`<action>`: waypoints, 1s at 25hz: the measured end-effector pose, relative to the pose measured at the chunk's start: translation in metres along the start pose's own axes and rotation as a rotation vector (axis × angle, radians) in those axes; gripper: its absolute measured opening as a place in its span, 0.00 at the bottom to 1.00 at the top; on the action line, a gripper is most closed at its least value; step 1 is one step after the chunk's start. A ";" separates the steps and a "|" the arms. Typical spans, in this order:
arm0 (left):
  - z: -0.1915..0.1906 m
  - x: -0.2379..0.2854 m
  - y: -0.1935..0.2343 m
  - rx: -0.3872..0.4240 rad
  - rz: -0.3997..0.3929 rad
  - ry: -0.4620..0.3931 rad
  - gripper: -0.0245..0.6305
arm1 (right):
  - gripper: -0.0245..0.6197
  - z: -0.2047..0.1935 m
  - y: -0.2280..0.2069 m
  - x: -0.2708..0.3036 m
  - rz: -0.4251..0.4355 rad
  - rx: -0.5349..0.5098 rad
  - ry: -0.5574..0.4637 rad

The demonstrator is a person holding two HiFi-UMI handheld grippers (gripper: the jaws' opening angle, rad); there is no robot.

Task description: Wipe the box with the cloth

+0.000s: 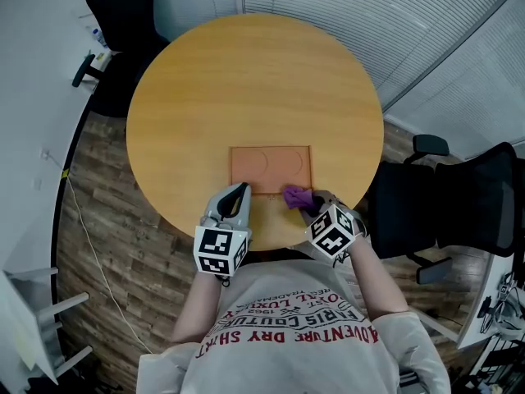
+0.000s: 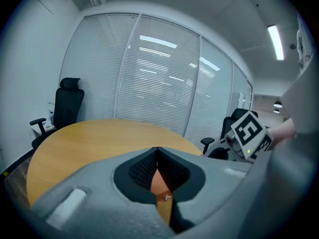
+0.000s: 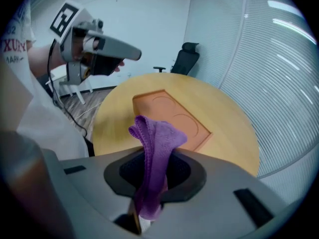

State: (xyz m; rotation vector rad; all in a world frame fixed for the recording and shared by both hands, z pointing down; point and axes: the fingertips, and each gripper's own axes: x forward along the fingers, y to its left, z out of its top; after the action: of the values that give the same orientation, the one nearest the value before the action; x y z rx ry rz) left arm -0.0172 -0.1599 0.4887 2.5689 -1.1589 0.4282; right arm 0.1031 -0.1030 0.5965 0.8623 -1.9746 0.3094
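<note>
Purple cloth (image 1: 297,195) is clamped in the right hand-held gripper (image 1: 306,204) at the near right corner of the orange box (image 1: 271,169) on the table (image 1: 246,80). Left hand-held gripper (image 1: 240,192) is clenched, empty.

round wooden table (image 1: 246,80): 1 | flat orange box (image 1: 271,167): 1, with 2 round recesses | purple cloth (image 1: 297,195): 1 | grippers: 2, left gripper (image 1: 240,189), right gripper (image 1: 310,203) | black office chairs: 2, far chair (image 1: 123,11), right-hand chair (image 1: 459,208)
</note>
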 end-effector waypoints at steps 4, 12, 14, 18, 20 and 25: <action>0.010 -0.002 0.000 0.014 0.001 -0.019 0.05 | 0.16 0.038 -0.027 -0.028 -0.100 0.167 -0.178; 0.039 -0.016 0.021 0.054 0.019 -0.072 0.05 | 0.16 0.093 -0.067 -0.079 -0.299 0.360 -0.423; 0.047 -0.018 0.025 0.070 0.026 -0.086 0.05 | 0.16 0.105 -0.076 -0.094 -0.340 0.381 -0.517; 0.069 -0.025 0.034 0.111 0.032 -0.131 0.05 | 0.16 0.127 -0.085 -0.119 -0.401 0.421 -0.693; 0.080 -0.031 0.037 0.122 0.034 -0.155 0.05 | 0.16 0.134 -0.085 -0.128 -0.405 0.423 -0.756; 0.096 -0.037 0.041 0.126 0.047 -0.200 0.05 | 0.15 0.140 -0.081 -0.136 -0.402 0.399 -0.821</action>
State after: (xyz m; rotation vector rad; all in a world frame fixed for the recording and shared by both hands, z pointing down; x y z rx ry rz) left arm -0.0574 -0.1969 0.3926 2.7495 -1.3006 0.2668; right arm 0.1104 -0.1748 0.3976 1.8337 -2.4289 0.1110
